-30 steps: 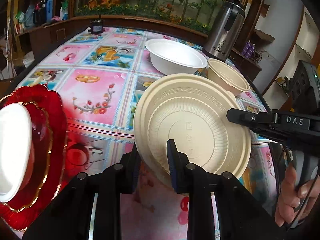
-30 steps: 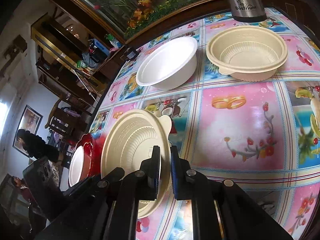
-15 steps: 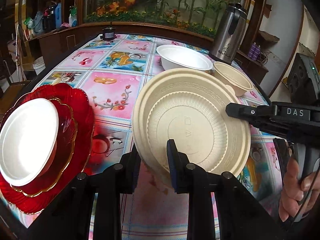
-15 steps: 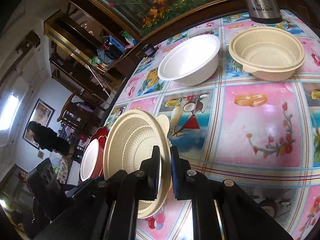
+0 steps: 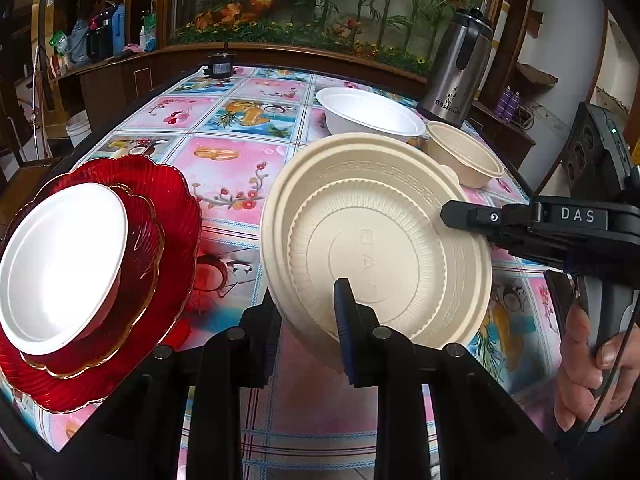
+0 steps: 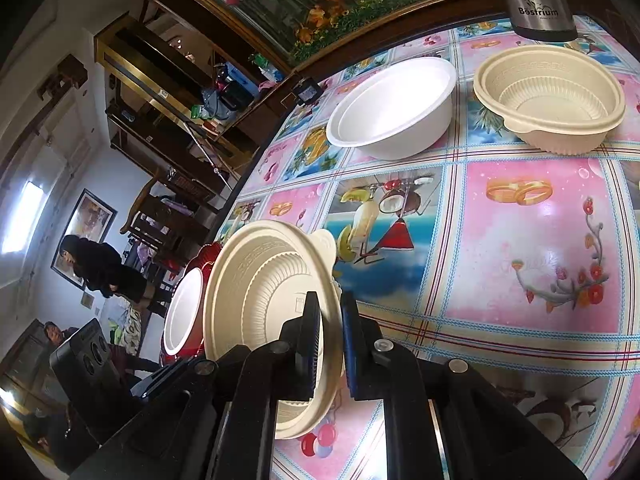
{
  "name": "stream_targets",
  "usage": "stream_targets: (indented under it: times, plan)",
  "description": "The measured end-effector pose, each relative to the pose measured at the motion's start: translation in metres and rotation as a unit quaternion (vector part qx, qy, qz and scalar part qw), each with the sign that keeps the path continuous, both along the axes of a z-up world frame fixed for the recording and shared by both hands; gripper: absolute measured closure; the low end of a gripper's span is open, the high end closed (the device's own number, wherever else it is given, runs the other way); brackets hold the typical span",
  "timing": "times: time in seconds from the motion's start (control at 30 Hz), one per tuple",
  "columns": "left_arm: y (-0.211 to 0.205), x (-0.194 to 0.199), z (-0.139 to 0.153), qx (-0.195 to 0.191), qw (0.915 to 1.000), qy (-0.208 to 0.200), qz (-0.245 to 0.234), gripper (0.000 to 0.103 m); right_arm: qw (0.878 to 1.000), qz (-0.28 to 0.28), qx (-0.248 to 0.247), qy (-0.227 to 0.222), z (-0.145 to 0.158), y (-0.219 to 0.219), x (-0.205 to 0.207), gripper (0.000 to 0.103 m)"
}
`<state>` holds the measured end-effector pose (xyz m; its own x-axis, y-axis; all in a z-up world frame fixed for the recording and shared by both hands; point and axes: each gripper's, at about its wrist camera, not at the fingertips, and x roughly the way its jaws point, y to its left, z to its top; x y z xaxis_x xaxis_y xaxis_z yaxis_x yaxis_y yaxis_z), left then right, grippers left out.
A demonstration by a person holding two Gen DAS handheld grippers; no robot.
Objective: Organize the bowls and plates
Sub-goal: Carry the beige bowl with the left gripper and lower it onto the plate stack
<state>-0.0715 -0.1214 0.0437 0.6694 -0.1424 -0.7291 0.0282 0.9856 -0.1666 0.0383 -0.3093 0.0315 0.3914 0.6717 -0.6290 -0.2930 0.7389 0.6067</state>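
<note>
Cream moulded plastic or fibre: the cream bowl (image 5: 374,240) is held tilted above the table, its inside facing the left wrist camera. Both tools have it. The left gripper (image 5: 306,320) pinches the rim at the bowl's six o'clock, jaws narrow, one pad inside and one behind the wall. The right gripper (image 6: 330,344) is clamped just as tightly on the rim at about three o'clock in the left view.

It looks light and thin-walled, stiff enough at the ribbed rim but likely to flex if squeezed mid-wall, so the rim is the sensible place to grip. It is smooth and could slip if tilted further.

At nine o'clock from it, near the table's edge, a white bowl (image 5: 60,264) sits on a small red plate (image 5: 148,240), itself on a large red plate (image 5: 176,208); these red ones look glassy and breakable. At one o'clock stand a second cream bowl (image 5: 464,156) and a white deep bowl (image 5: 370,114), with a steel flask (image 5: 460,68) behind. The patterned tablecloth (image 5: 228,176) between the red stack and the far bowls lies bare, giving room to set down.
</note>
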Motion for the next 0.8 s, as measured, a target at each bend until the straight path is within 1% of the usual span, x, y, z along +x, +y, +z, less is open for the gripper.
stream_targets:
  times: [0.33,0.57,0.8]
  plan:
    - [-0.0027,-0.0003,-0.0013,0.004,1.0000,0.001,-0.002,0.080,1.000,-0.002,-0.001,0.004,0.0002,-0.0006,0.0006,0.091]
    - [-0.0066,-0.0041,0.0006,0.011,0.9999,-0.007,0.001,0.080,1.000,-0.003,0.000,0.000,0.0021,0.0002,-0.0003,0.090]
    - [-0.0050,-0.0040,0.0001,0.007,1.0000,-0.007,-0.001,0.080,1.000,-0.002,-0.003,0.002,-0.0014,0.0010,-0.0008,0.090]
